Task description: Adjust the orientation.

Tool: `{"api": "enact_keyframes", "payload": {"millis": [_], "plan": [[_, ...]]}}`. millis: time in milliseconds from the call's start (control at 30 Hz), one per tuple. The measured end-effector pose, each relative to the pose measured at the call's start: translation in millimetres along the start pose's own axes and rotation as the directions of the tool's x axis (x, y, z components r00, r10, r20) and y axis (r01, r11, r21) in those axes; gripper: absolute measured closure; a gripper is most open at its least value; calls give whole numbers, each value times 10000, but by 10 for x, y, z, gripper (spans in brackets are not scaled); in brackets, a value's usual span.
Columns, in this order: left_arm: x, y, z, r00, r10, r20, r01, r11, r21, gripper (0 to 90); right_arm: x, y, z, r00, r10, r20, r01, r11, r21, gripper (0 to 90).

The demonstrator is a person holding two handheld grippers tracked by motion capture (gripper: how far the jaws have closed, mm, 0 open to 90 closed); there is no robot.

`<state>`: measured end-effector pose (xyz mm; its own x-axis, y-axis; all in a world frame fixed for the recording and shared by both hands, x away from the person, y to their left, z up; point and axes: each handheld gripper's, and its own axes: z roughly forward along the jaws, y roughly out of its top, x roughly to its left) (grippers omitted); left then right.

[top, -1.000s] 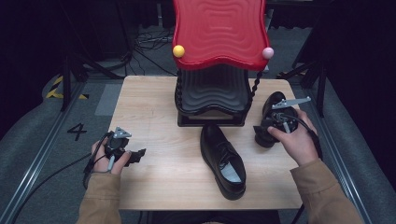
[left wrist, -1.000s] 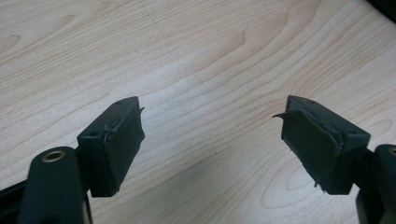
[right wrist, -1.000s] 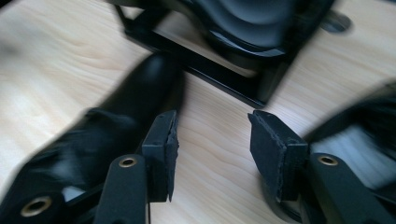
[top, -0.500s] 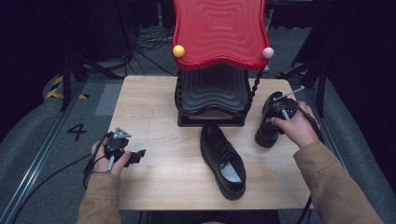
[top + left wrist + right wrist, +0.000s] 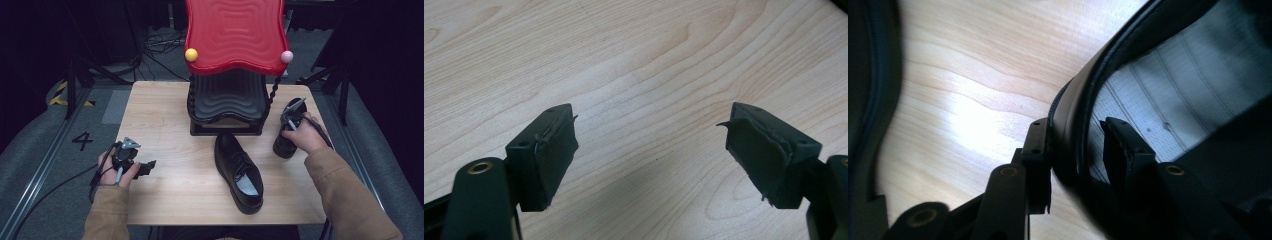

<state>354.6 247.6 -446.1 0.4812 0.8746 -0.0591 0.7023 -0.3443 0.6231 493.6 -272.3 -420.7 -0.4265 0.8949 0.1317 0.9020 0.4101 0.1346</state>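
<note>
A black dress shoe [image 5: 282,145] stands at the table's right edge, beside the rack. My right gripper [image 5: 290,119] reaches down into its opening. In the right gripper view my right gripper [image 5: 1073,127] straddles the shoe's collar [image 5: 1073,105]: one jaw outside the black leather, the other inside on the white lining [image 5: 1158,75]. The jaws have just been closing and now pinch that wall. A second black shoe [image 5: 239,172] lies in the middle, toe towards me. My left gripper [image 5: 145,167] rests open at the left, with bare wood between its jaws [image 5: 649,130].
A shoe rack with a wavy red top shelf [image 5: 235,35] and a black lower shelf [image 5: 227,100] stands at the back middle of the wooden table [image 5: 160,115]. Stands and cables sit on the floor behind.
My right gripper has sunk onto the right shoe and its jaws have narrowed around the collar. The left hand and the middle shoe have stayed put.
</note>
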Motion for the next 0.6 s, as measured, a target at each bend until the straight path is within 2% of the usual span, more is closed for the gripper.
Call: {"api": "enact_keyframes", "payload": {"millis": [33,267,433,500,600], "plan": [[2,-1,-5,10000,-26,1,26,10000,-12,209,-7,12,18,9996,58,-284,-56,10000,69,743],[8,-2,-16,10000,-30,12,30,10000,0,209,-42,9,19,9974,-269,-666,271,9996,10,778],[1,-2,-9,10000,-55,4,55,10000,-23,209,-36,5,17,9958,-579,-716,576,9983,-71,796],[1,-2,-9,10000,-48,1,48,10000,-13,209,-37,5,17,9932,-788,-860,778,9969,-142,830],[7,-2,-15,10000,-26,9,26,10000,20,209,-7,11,9,9903,-1230,-654,1216,9923,-238,834]]}}
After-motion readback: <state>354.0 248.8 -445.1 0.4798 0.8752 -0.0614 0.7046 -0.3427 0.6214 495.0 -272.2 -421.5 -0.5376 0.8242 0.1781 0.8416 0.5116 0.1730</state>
